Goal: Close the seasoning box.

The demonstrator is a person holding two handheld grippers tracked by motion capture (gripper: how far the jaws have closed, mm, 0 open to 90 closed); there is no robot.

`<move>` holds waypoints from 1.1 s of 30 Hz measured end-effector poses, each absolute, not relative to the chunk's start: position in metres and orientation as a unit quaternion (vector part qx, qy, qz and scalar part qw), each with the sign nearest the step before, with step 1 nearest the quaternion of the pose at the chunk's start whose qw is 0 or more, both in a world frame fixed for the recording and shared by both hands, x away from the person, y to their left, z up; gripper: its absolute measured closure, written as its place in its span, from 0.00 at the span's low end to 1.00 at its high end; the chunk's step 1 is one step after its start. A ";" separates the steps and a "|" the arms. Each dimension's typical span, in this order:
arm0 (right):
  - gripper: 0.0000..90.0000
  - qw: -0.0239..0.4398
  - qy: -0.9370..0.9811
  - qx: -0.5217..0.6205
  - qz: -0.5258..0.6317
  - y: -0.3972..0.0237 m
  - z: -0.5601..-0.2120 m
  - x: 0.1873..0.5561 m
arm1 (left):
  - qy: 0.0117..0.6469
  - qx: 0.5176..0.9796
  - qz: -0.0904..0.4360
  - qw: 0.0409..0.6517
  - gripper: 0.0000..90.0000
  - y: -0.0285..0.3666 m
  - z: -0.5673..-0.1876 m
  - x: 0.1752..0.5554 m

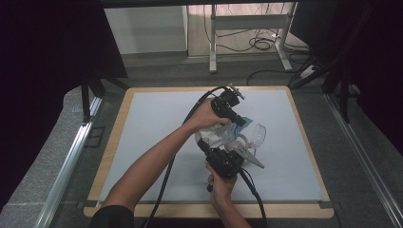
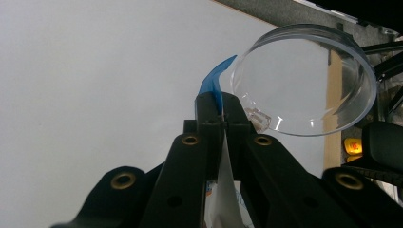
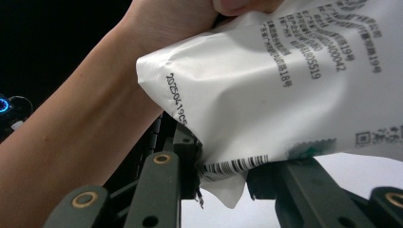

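A white printed pouch (image 1: 217,134) with a blue top edge is held above the pale mat (image 1: 152,142) between both grippers. My left gripper (image 1: 241,120) reaches in from the upper left and is shut on the blue top strip (image 2: 215,80); the white pouch (image 2: 223,190) runs down between its jaws. From below, my right gripper (image 1: 208,146) is shut on the pouch's bottom corner (image 3: 228,175), by the barcode. A clear plastic cup (image 1: 257,133) lies on its side just right of the pouch, and its round mouth (image 2: 304,80) faces the left gripper view.
The mat covers a wooden tabletop (image 1: 113,147) with a narrow bare border. Dark curtains stand at both sides, and metal rails (image 1: 71,156) run along the table. A white desk frame (image 1: 247,28) with floor cables stands behind. The left forearm (image 3: 71,142) crosses close to the right gripper.
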State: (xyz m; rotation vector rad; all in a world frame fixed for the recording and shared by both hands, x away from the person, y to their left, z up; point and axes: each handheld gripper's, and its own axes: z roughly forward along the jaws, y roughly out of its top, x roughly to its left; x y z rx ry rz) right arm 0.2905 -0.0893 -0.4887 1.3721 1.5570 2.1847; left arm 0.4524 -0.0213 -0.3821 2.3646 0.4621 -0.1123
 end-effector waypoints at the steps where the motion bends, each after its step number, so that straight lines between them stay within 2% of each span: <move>1: 0.78 0.064 0.516 0.454 0.724 -0.089 -0.489 0.291 | 0.179 0.916 -0.043 0.357 0.99 -0.021 -0.382 0.453; 21: 0.77 0.066 0.525 0.460 0.713 -0.093 -0.501 0.293 | 0.188 0.908 -0.048 0.372 0.99 -0.021 -0.391 0.455; 33: 0.76 0.099 0.558 0.443 0.695 -0.093 -0.512 0.289 | 0.189 0.898 -0.051 0.393 0.99 -0.009 -0.395 0.450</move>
